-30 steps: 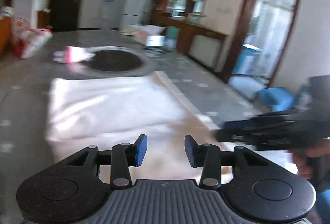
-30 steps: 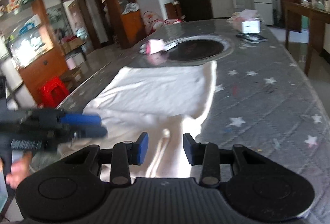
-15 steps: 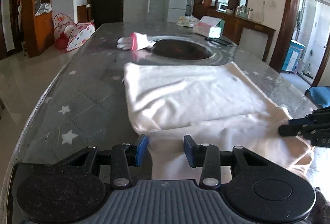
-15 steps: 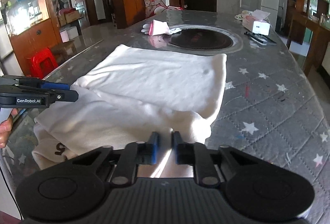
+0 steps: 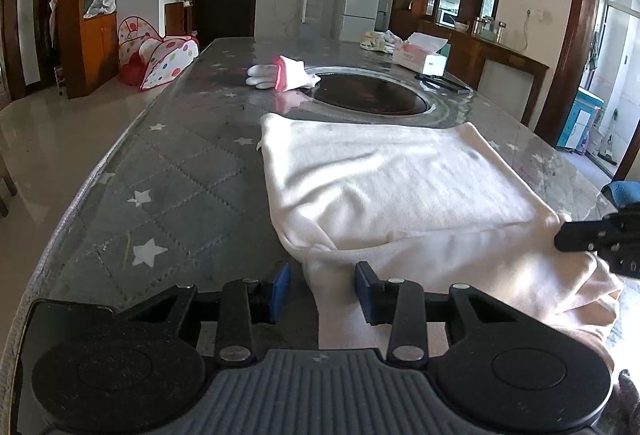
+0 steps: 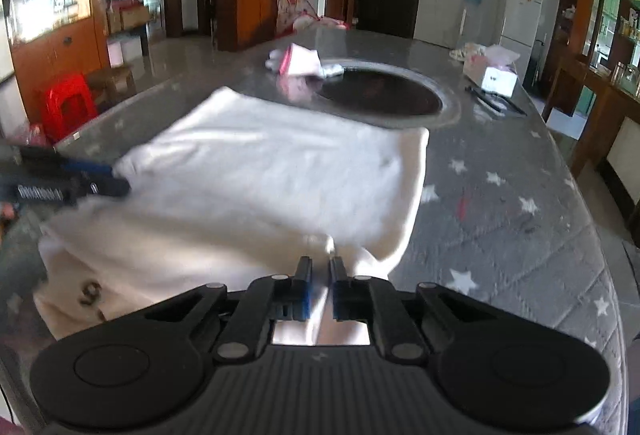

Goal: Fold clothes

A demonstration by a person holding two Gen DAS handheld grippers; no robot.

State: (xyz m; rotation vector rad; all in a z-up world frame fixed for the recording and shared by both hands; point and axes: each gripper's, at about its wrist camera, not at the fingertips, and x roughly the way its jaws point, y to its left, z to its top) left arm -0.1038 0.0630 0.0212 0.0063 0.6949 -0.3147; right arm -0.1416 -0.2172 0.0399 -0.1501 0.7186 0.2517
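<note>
A white garment (image 5: 396,187) lies partly folded on the grey star-patterned table (image 5: 180,187), its near edge bunched. My left gripper (image 5: 322,289) is open, its jaws on either side of the garment's near left corner. My right gripper (image 6: 320,287) is shut on the garment (image 6: 276,179) at its near right edge. In the right wrist view the left gripper (image 6: 72,183) shows at the garment's left side. In the left wrist view the right gripper (image 5: 600,235) shows at the garment's right side.
A dark round inset (image 5: 368,95) sits in the table beyond the garment. White gloves with a pink item (image 5: 280,75) lie beside it. A tissue box (image 5: 424,55) and a dark flat object (image 5: 442,83) lie at the far right. A red stool (image 6: 68,103) stands left of the table.
My right gripper stays shut on the garment's edge and has pulled in closer. My left gripper has moved up to the near left corner, still open.
</note>
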